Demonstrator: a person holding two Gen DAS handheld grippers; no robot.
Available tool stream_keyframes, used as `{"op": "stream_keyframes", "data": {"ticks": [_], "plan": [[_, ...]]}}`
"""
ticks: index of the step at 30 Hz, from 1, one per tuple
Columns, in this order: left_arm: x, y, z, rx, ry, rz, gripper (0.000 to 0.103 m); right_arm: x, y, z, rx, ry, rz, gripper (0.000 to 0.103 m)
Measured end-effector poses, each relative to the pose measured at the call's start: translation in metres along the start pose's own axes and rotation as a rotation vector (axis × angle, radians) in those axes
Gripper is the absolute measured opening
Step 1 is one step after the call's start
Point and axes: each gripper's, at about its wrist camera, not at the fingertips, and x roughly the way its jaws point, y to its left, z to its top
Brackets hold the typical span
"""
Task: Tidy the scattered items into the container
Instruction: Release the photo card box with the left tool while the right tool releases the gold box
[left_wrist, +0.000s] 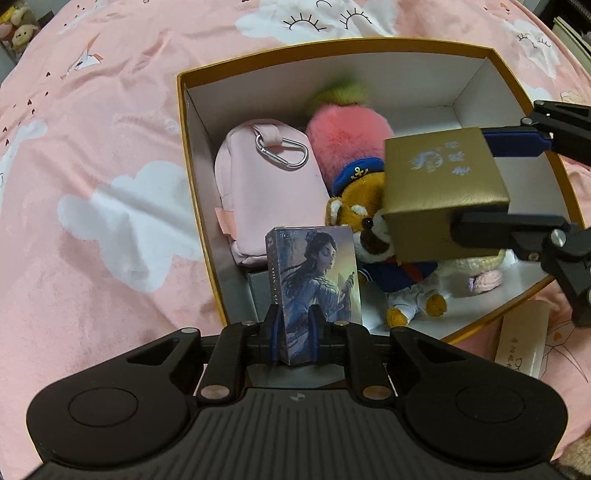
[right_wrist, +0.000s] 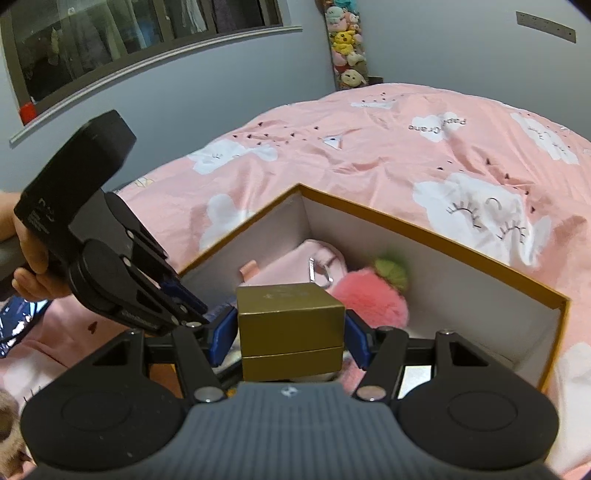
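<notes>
An open cardboard box (left_wrist: 192, 155) with an orange rim and white inside lies on the pink bedspread; it also shows in the right wrist view (right_wrist: 436, 236). Inside are a pink pouch (left_wrist: 258, 184) with a carabiner, a pink fluffy strawberry (left_wrist: 347, 129) and a red-panda sailor plush (left_wrist: 365, 221). My left gripper (left_wrist: 295, 332) is shut on an illustrated card box (left_wrist: 317, 284), held upright over the box's near edge. My right gripper (right_wrist: 290, 332) is shut on a gold cube box (right_wrist: 290, 325), held above the plush; the gold cube also shows in the left wrist view (left_wrist: 443, 192).
A beige flat item with print (left_wrist: 521, 343) lies on the bedspread outside the box's near right corner. A dark patterned item (right_wrist: 18, 321) lies at the left on the bed. A grey wall, a window and hanging plush toys (right_wrist: 347, 44) are behind the bed.
</notes>
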Motion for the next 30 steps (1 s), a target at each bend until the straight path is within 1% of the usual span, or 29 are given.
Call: {"op": "stream_keyframes", "data": {"ticks": [3, 9, 12, 15, 19, 23, 26, 29, 30], "plan": [[-0.011, 0.006, -0.004, -0.014, -0.036, -0.02, 0.018, 0.006, 0.006, 0.003, -0.035, -0.012, 0.033, 0.064], [-0.051, 0.026, -0.014, -0.067, -0.163, -0.027, 0.018, 0.02, 0.021, 0.012, -0.118, -0.036, 0.069, 0.064], [-0.063, 0.032, -0.016, -0.09, -0.205, -0.006, 0.019, 0.029, 0.026, 0.018, -0.114, -0.058, 0.104, 0.064], [-0.063, 0.036, -0.017, -0.108, -0.214, 0.019, 0.019, 0.039, 0.031, 0.019, -0.105, -0.067, 0.132, 0.064], [-0.059, 0.039, -0.02, -0.109, -0.226, 0.002, 0.019, 0.053, 0.036, 0.011, -0.101, -0.012, 0.151, 0.064], [-0.06, 0.038, -0.021, -0.103, -0.254, -0.021, 0.019, 0.057, 0.042, 0.007, -0.13, 0.049, 0.162, 0.064], [-0.057, 0.035, -0.02, -0.086, -0.253, -0.034, 0.019, 0.06, 0.043, 0.006, -0.128, 0.101, 0.175, 0.065], [-0.052, 0.03, -0.02, -0.064, -0.245, -0.029, 0.019, 0.061, 0.044, 0.006, -0.12, 0.122, 0.188, 0.065], [-0.051, 0.03, -0.021, -0.061, -0.242, -0.026, 0.019, 0.06, 0.043, 0.006, -0.116, 0.125, 0.192, 0.067]]}}
